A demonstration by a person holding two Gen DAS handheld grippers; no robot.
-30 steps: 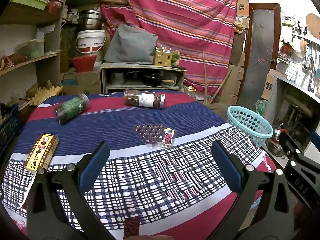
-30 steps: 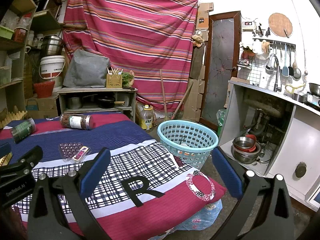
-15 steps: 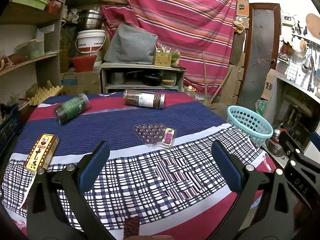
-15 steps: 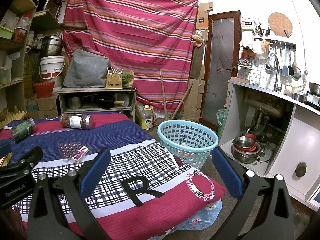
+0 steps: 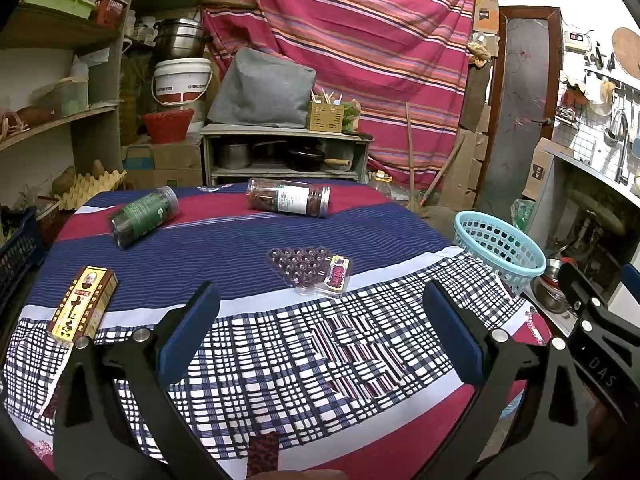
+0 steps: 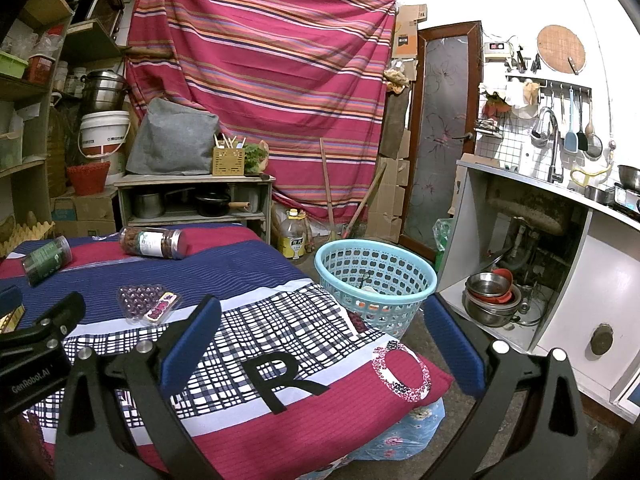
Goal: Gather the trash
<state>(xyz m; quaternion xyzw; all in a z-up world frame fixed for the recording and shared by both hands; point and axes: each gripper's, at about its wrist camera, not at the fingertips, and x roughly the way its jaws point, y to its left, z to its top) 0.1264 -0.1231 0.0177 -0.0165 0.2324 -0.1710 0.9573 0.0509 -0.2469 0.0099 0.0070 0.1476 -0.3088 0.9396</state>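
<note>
On the cloth-covered table [image 5: 320, 360] lie a clear blister tray with a red label [image 5: 310, 270], a jar with a green label [image 5: 143, 215], a jar with a white label [image 5: 288, 201] and a yellow-brown box [image 5: 82, 306]. My left gripper [image 5: 320, 332] is open and empty, above the table's near part, short of the blister tray. My right gripper [image 6: 320, 344] is open and empty over the table's right corner. The light blue basket [image 6: 376, 284] stands on the floor beyond that corner. The blister tray [image 6: 148, 304] and both jars also show in the right wrist view.
A low shelf with pots [image 5: 284, 152] stands behind the table. Wall shelves [image 5: 48, 80] are on the left. A sink cabinet with metal bowls [image 6: 492, 300] is on the right. An oil bottle [image 6: 294, 238] stands on the floor. A dark crate [image 5: 18, 248] is at the table's left edge.
</note>
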